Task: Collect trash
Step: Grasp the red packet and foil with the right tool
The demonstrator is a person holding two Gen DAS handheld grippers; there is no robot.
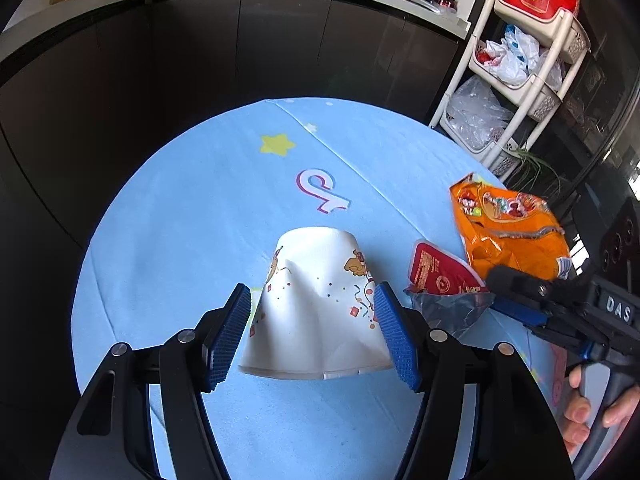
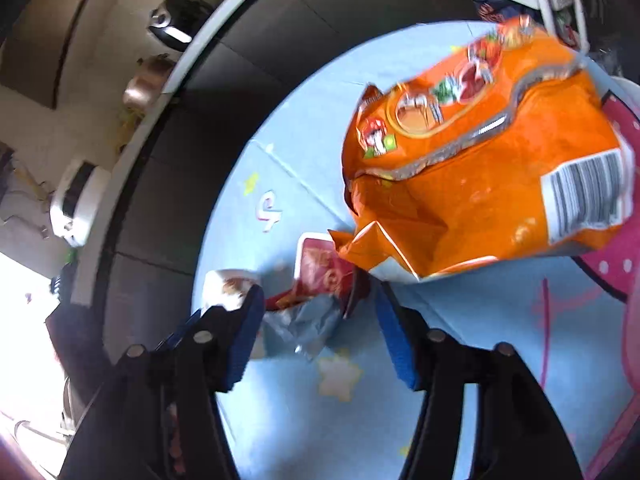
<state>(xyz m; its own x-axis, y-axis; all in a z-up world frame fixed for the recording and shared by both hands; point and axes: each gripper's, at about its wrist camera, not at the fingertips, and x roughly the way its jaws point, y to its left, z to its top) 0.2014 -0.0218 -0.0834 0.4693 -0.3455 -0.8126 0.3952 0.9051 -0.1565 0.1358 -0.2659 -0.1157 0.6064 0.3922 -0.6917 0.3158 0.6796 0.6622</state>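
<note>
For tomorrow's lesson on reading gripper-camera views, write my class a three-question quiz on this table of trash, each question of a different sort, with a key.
1. True or false: the paper cup stands upright on its base.
2. Multiple choice: what lies between the open fingers of the right gripper?
A. the paper cup
B. the red wrapper with its silver lining
C. a glass bottle
3. Fill in: the large snack bag with a barcode is coloured ____.

Key
1. False: it lies on its side on the blue tablecloth, its rim toward the left gripper, whose blue pads flank it.
2. B
3. orange
</note>
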